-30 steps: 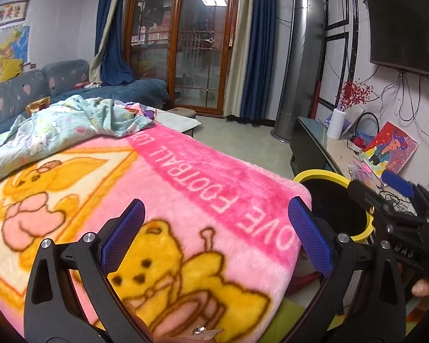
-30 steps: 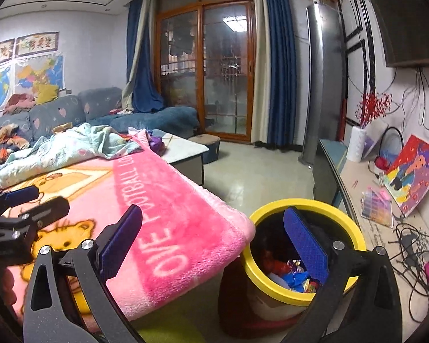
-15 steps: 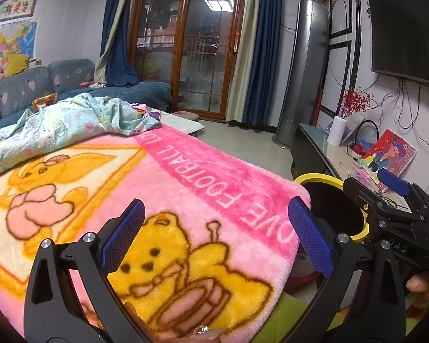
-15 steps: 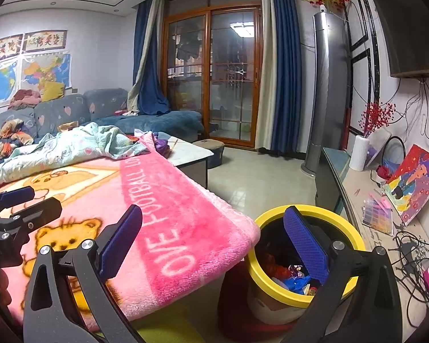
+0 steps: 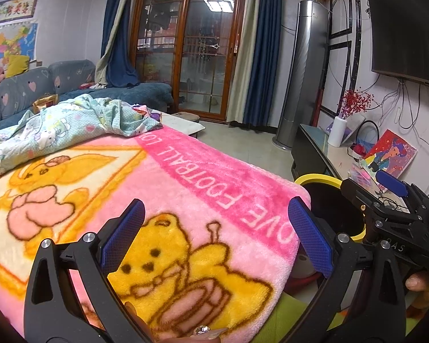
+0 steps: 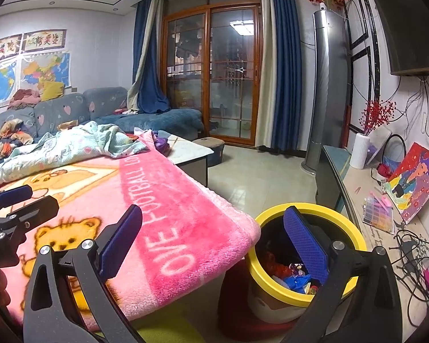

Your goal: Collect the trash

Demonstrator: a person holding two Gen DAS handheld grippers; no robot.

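Note:
A yellow-rimmed trash bin (image 6: 354, 234) stands on the floor beside the table's right corner; it also shows in the left wrist view (image 5: 317, 177). Colourful wrappers (image 6: 293, 277) lie inside it. My left gripper (image 5: 214, 235) is open and empty, above a pink cartoon blanket (image 5: 186, 171) that covers the table. My right gripper (image 6: 213, 238) is open and empty, above the blanket's corner and the bin's left rim. No loose trash shows on the blanket.
A crumpled pale-green quilt (image 5: 71, 125) lies at the blanket's far end. A sofa (image 6: 71, 111) runs along the left wall. A TV bench (image 6: 386, 214) with cables, a vase and a painting stands right of the bin. Tiled floor (image 6: 260, 177) lies beyond.
Both grippers have drawn back and lifted slightly, so the blanket and bin sit lower in the views. Both stay open and empty.

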